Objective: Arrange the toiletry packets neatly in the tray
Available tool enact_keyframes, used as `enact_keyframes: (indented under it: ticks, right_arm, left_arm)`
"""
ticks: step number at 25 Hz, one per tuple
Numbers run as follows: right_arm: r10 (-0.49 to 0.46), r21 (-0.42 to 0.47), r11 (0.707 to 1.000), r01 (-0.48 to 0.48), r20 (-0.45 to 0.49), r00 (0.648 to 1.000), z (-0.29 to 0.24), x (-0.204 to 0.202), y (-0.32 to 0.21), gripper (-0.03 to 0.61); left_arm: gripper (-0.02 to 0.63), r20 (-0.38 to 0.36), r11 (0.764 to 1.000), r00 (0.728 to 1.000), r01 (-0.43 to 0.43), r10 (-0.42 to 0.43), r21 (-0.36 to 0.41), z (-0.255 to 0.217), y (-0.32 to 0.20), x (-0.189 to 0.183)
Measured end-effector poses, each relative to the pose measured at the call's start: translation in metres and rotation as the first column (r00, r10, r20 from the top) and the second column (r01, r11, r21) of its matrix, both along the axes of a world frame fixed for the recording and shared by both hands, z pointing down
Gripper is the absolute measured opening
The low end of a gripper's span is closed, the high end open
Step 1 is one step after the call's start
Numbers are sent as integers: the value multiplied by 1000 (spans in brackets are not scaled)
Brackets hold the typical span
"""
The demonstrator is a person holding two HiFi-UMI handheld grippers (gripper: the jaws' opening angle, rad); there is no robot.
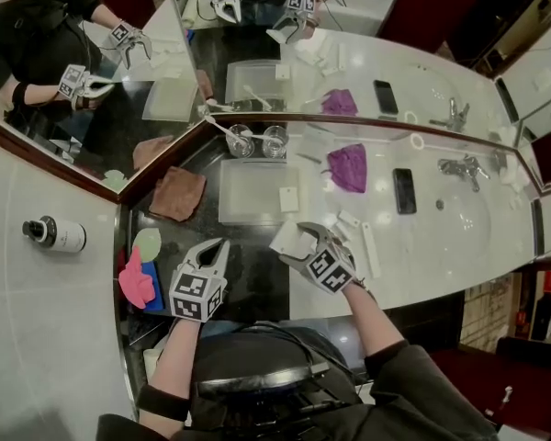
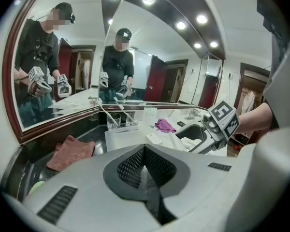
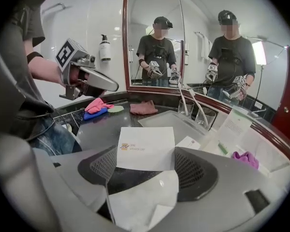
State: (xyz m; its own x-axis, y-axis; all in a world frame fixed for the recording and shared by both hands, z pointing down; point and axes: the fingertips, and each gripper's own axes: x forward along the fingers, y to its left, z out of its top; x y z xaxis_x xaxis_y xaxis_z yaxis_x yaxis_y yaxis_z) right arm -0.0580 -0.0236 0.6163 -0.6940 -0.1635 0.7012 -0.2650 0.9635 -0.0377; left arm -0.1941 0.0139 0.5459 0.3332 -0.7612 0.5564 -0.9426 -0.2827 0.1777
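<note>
White paper packet is the one in play: the right gripper has it pinched across its width. The jaws stand wide but press on both edges, and it's held up off the counter, near the front right corner of the tray.

So I'd call this the carry step, packet picked and not yet placed. The left gripper hangs over the dark counter to the left, jaws together with nothing in them.

The clear tray sits just beyond both grippers and is mostly bare, with one small packet lying at its right end. A few more loose packets wait on the white counter to the right of the tray.

Next move, as I see it: swing the held packet further away and left over the tray, level it out, and set it flat beside the small one with edges squared to the tray wall. It's thin paper, so it might slide or flip if let go from too high.
</note>
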Motion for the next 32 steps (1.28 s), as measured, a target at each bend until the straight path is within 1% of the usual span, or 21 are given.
enact_keyframes:
  ticks: [2,5,9,11,15,19,21,24,29,32]
  right_arm:
    - [-23,21,1000,23,3,1000,-7,-7,-3,387]
    - [-85,63,994,86,-13,996,-9,-23,-12,387]
    - [-181,119,974,190,-85,980,-5,-54,-33,388]
    - [-225,130,962,240,-123,967,0,-71,-44,387]
    - [-297,117,939,324,-197,934,18,-102,-64,388]
    - [-343,82,924,374,-257,904,41,-122,-80,388]
    - [-360,59,919,389,-273,892,50,-130,-84,388]
    - [-380,42,912,409,-292,878,58,-137,-88,388]
    - [-417,13,897,442,-308,855,69,-146,-88,390]
    - [-425,5,894,448,-309,851,73,-150,-88,400]
  left_arm:
    - [0,0,1000,1000,7,-7,1,1,-2,-1]
    - [0,11,1000,1000,17,-17,1,4,-8,-6]
    - [0,44,999,998,45,-45,0,13,-17,-20]
    - [0,61,998,996,58,-58,-1,18,-23,-29]
    - [0,79,996,993,89,-89,-6,32,-33,-46]
    - [0,77,990,988,138,-137,-16,48,-36,-66]
    - [0,71,986,985,162,-160,-26,57,-36,-73]
    - [0,37,983,984,176,-174,-44,56,-36,-74]
    - [0,56,980,979,196,-194,-42,69,-32,-83]
    - [0,35,979,980,199,-198,-50,66,-30,-82]
